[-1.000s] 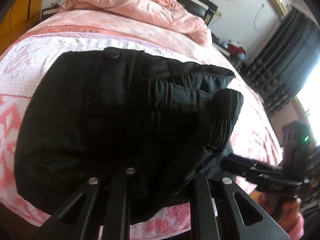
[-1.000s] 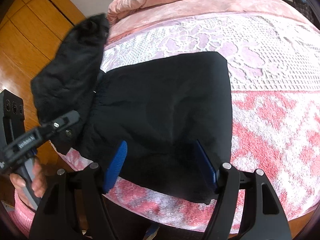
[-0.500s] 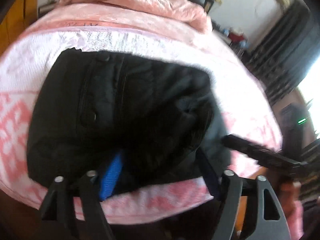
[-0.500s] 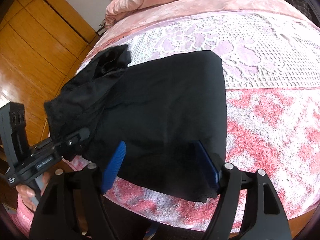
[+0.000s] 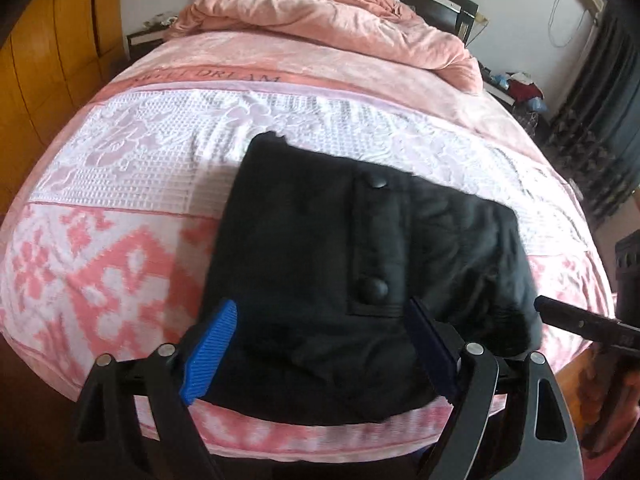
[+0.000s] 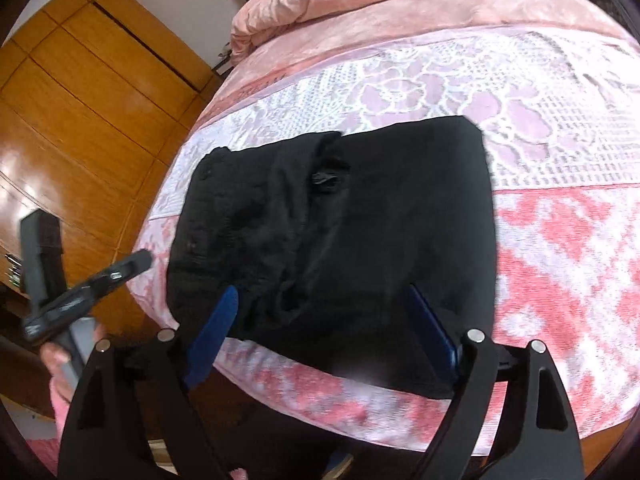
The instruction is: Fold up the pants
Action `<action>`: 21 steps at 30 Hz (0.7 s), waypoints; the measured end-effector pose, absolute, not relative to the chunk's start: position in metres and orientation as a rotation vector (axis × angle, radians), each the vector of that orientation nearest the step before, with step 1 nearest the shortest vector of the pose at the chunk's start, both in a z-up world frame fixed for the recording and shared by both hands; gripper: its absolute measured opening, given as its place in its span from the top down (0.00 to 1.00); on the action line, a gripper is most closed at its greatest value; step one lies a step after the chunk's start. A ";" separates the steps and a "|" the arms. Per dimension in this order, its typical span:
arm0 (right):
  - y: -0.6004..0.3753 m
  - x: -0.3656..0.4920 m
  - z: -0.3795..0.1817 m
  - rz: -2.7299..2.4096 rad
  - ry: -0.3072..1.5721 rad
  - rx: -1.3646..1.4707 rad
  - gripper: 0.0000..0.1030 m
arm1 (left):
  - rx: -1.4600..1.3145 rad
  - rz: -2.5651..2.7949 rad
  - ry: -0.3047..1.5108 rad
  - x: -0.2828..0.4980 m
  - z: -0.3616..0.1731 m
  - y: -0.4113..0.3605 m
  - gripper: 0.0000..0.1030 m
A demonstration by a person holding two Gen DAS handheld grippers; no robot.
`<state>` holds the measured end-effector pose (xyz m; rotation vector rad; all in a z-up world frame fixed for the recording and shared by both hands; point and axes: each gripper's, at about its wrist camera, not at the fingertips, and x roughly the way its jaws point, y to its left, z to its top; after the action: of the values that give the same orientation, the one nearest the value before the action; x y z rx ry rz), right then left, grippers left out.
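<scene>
Left wrist view: black pants (image 5: 360,264) lay folded into a rough square on the pink patterned bedspread (image 5: 100,264), near the foot edge of the bed.
Pants detail: a placket with two round snaps (image 5: 378,288) faced up, and a thicker bunched layer sat along the side nearer the right gripper.
Left gripper (image 5: 320,344): its jaws were opening and stood wide, the blue pads (image 5: 210,346) hovering on either side of the near edge of the pants, with no fabric pinched between them.
Right wrist view: the same pants (image 6: 360,232) lay flat, with a rumpled fold running across the half nearer the wardrobe.
Right gripper (image 6: 324,332): its jaws were opening too, spread wide over the near hem, and the pads were not pressing on cloth.
Other hand: the left gripper (image 6: 88,288) appeared at the picture's left, off the bed's edge and apart from the pants, held by a hand (image 6: 60,364) in a pink sleeve.
Surroundings: a crumpled pink duvet (image 5: 340,20) was heaped at the head of the bed, a wooden wardrobe (image 6: 80,92) stood alongside, and dark curtains (image 5: 600,120) hung at the far side.
</scene>
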<state>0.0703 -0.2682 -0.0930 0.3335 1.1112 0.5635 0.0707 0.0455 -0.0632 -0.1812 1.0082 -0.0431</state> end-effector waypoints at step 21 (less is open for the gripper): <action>-0.157 0.087 -0.120 0.533 1.281 0.064 0.13 | -0.133 -0.003 0.933 0.062 -0.077 0.053 0.16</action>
<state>0.0873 -0.1569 -0.1201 0.0637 1.2812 0.5330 0.0623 0.0527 -0.0768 -0.1330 0.9329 -0.0028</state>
